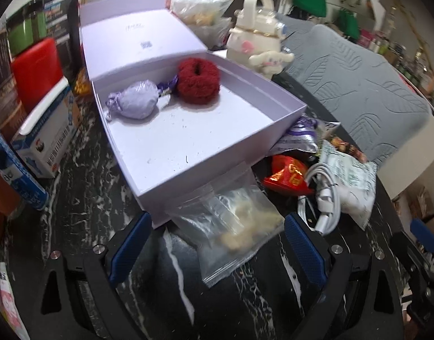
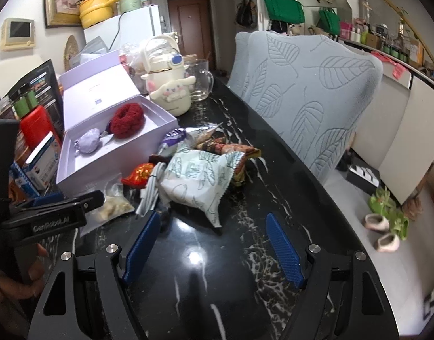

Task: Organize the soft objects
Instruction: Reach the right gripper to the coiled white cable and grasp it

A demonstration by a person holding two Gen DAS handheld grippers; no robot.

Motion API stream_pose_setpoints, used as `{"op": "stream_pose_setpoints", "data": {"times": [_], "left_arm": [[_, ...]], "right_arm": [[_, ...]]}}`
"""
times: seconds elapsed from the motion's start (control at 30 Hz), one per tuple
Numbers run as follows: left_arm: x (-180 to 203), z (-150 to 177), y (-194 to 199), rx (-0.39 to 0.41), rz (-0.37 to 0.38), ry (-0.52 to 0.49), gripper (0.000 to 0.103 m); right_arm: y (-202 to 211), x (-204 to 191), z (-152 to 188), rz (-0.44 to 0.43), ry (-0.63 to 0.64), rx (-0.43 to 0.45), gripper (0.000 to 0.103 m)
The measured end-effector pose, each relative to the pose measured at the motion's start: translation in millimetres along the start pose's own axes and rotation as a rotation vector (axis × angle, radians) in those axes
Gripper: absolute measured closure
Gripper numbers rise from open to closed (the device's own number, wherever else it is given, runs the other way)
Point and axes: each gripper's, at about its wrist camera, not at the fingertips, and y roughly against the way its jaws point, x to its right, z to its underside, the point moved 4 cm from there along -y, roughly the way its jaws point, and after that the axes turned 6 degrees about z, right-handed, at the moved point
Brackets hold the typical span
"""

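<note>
An open lilac box [image 1: 188, 153] sits on a black marble-patterned table [image 2: 273, 198], its lid [image 1: 137, 36] standing up behind it. Inside, toward the back, lie a fuzzy dark red scrunchie [image 1: 198, 80] and, just beside it on the left, a pale purple wrapped bundle [image 1: 137, 100]; a purple-and-silver wrapper end shows between the two. The rest of the box floor is bare.

Against the near corner of the box lies a clear zip bag [image 1: 231, 226] holding pale, lumpy pieces. To its right is a loose heap: a red and gold packet [image 1: 288, 175], a coiled white cable [image 1: 324, 195], a white snack packet with green print [image 2: 200, 181], a purple and silver packet [image 2: 174, 137] and a brown wrapped bar [image 2: 234, 150]. The heap touches the right side of the box.

The left gripper [image 1: 217, 249] hangs over the zip bag with its blue-padded fingers [image 1: 130, 249] spread wide on either side, not pressing on it. The right gripper [image 2: 214, 243] is just short of the white snack packet, fingers [image 2: 285, 252] apart with only tabletop between them.

Behind the box stands a cream cartoon-dog bottle [image 2: 168, 85] beside a glass mug [image 2: 200, 79]. To the left of the box are a red container [image 1: 37, 70] and a blue and white carton [image 1: 46, 138]. A chair with a grey leaf-patterned cover [image 2: 302, 90] stands close along the right edge of the table.
</note>
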Motion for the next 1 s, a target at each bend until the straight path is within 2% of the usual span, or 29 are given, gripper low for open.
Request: {"op": "stream_pose_setpoints", "data": {"times": [0.17, 0.4, 0.7, 0.77, 0.83, 0.9, 1.0], "left_arm": [[2, -2, -20, -0.047, 0.005, 0.033, 0.007], [8, -2, -45, -0.124, -0.011, 0.052, 0.007], [18, 1, -52, -0.091, -0.073, -0.040, 0.007], [16, 1, -52, -0.076, -0.065, -0.034, 0.014], [14, 2, -48, -0.058, -0.057, -0.025, 0.030], [14, 3, -44, -0.042, -0.049, -0.043, 0.035], [17, 8, -38, -0.051, -0.016, -0.081, 0.048]], "right_arm": [[-14, 11, -2, 0.024, -0.019, -0.028, 0.025], [-28, 12, -3, -0.002, -0.027, -0.055, 0.025], [-28, 11, -6, -0.018, -0.032, -0.050, 0.025], [-28, 9, -5, -0.022, -0.030, -0.049, 0.025], [-27, 8, -6, -0.024, -0.028, -0.046, 0.025], [-26, 7, -7, -0.027, -0.027, -0.043, 0.025], [-23, 4, -7, -0.028, -0.018, -0.038, 0.025]]}}
